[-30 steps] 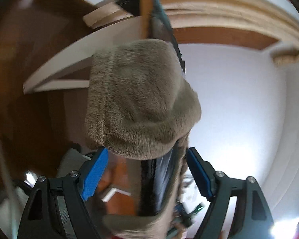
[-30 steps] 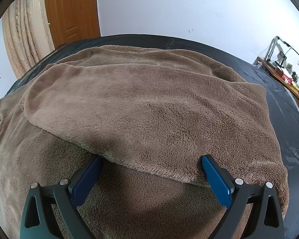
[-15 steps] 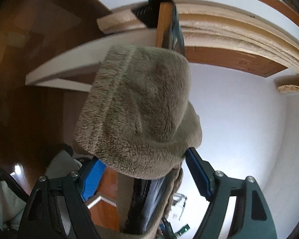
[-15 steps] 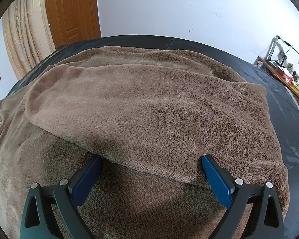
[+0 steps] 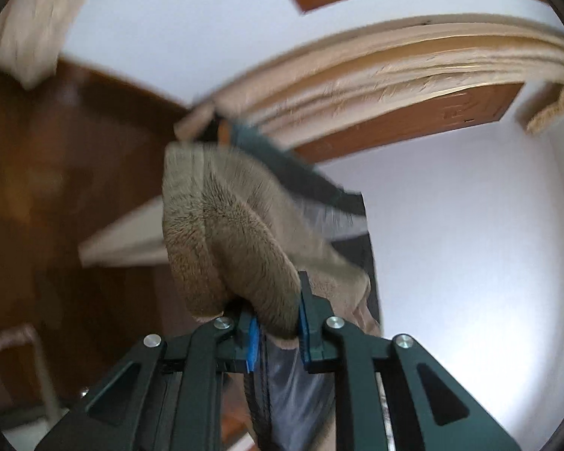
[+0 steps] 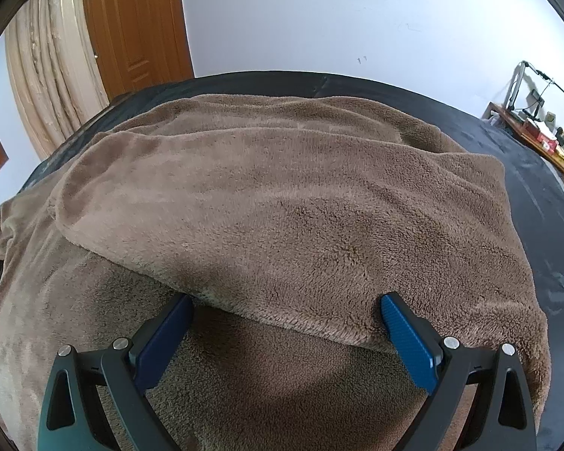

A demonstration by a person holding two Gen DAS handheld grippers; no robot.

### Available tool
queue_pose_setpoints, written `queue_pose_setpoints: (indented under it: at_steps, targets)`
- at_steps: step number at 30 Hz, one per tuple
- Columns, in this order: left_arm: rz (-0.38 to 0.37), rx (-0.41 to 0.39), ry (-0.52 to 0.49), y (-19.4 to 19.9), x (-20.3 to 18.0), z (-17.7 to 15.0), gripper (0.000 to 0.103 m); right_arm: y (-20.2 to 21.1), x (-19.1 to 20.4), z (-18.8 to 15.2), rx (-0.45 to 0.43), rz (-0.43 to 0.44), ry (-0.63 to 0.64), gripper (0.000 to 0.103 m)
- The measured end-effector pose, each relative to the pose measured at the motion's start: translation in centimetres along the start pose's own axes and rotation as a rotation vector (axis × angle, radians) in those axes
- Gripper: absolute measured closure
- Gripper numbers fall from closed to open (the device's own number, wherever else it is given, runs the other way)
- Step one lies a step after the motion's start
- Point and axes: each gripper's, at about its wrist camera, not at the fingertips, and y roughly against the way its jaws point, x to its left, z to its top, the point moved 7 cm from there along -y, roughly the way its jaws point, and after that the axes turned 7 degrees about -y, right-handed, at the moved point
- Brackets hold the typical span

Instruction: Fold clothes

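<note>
Two left gripper (image 5: 276, 323) jaws pinch the fleece garment (image 5: 237, 240).

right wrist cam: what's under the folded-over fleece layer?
More of the same brown fleece, spread over the dark bed cover. Anything between the layers is hidden.

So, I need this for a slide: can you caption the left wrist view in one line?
Left gripper shut on a bunched fold of brown fleece garment, lifted against white wall and curtain.

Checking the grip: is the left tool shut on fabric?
Shut: the left tool has its jaws pinching a bunch of brown fleece garment between them.
</note>
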Motion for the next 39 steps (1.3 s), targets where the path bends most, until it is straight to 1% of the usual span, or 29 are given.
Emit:
queue_pose_setpoints:
  at_steps: [3,5,7,9,11,13,15,17,18,20,23,27,30,32,34,35,36,37,39]
  targets:
    - [0.015,-0.065,-0.088,0.9,-1.9,1.7,0.084,0.0,0.0,0.0,0.0,-0.001,0.002,0.002]
    - [0.012,-0.094,-0.127,1.2,-3.2,2.6,0.084,0.0,0.0,0.0,0.0,-0.002,0.004,0.002]
    - [0.006,-0.127,-0.173,1.1,-5.4,3.7,0.084,0.0,0.0,0.0,0.0,-0.002,0.004,0.002]
    - [-0.015,-0.161,-0.23,0.6,-8.1,5.0,0.084,0.0,0.0,0.0,0.0,-0.001,0.004,0.002]
    - [-0.051,-0.178,-0.268,-0.1,-10.8,5.8,0.084,0.0,0.0,0.0,-0.001,-0.002,0.004,0.002]
    - [-0.096,-0.182,-0.313,-1.5,-14.3,6.9,0.085,0.0,0.0,-0.1,-0.001,-0.002,0.005,0.002]
    - [-0.137,-0.175,-0.374,-3.1,-18.2,6.9,0.085,0.0,0.1,-0.1,-0.001,-0.002,0.005,0.002]
    - [-0.198,-0.133,-0.472,-4.9,-22.9,5.2,0.084,0.0,0.1,-0.1,-0.001,-0.002,0.005,0.002]
    - [-0.223,-0.114,-0.507,-5.5,-24.6,4.3,0.084,0.0,0.0,-0.1,-0.002,-0.001,0.005,0.002]
    - [-0.29,-0.052,-0.609,-7.3,-28.8,1.1,0.084,0.0,0.0,-0.1,-0.003,0.004,0.002,0.002]
    - [-0.356,0.034,-0.735,-9.6,-33.2,-3.7,0.084,0.1,-0.1,-0.1,-0.005,0.014,-0.006,0.002]
    - [-0.429,0.227,-0.959,-13.8,-38.5,-13.0,0.084,0.3,-0.3,-0.1,-0.011,0.041,-0.024,0.002]
    - [-0.421,0.352,-1.176,-15.5,-40.0,-20.0,0.084,0.5,-0.8,-0.1,-0.02,0.079,-0.053,0.002]
    - [-0.413,0.432,-1.301,-16.4,-39.8,-23.8,0.083,0.7,-1.1,0.0,-0.028,0.112,-0.081,0.002]
    - [-0.403,0.512,-1.426,-17.2,-39.5,-27.6,0.064,1.0,-1.5,0.1,-0.04,0.142,-0.113,0.002]
    - [-0.397,0.54,-1.471,-16.6,-38.8,-29.8,0.041,1.1,-1.7,0.1,-0.046,0.155,-0.129,0.002]
    - [-0.388,0.543,-1.513,-16.0,-38.0,-31.2,0.027,1.2,-1.9,0.2,-0.053,0.168,-0.146,0.002]
    - [-0.387,0.528,-1.543,-15.0,-37.8,-32.0,0.023,1.4,-2.2,0.2,-0.061,0.178,-0.165,0.002]
    - [-0.375,0.502,-1.625,-14.7,-36.7,-32.7,0.022,1.6,-2.5,0.3,-0.076,0.194,-0.195,0.002]
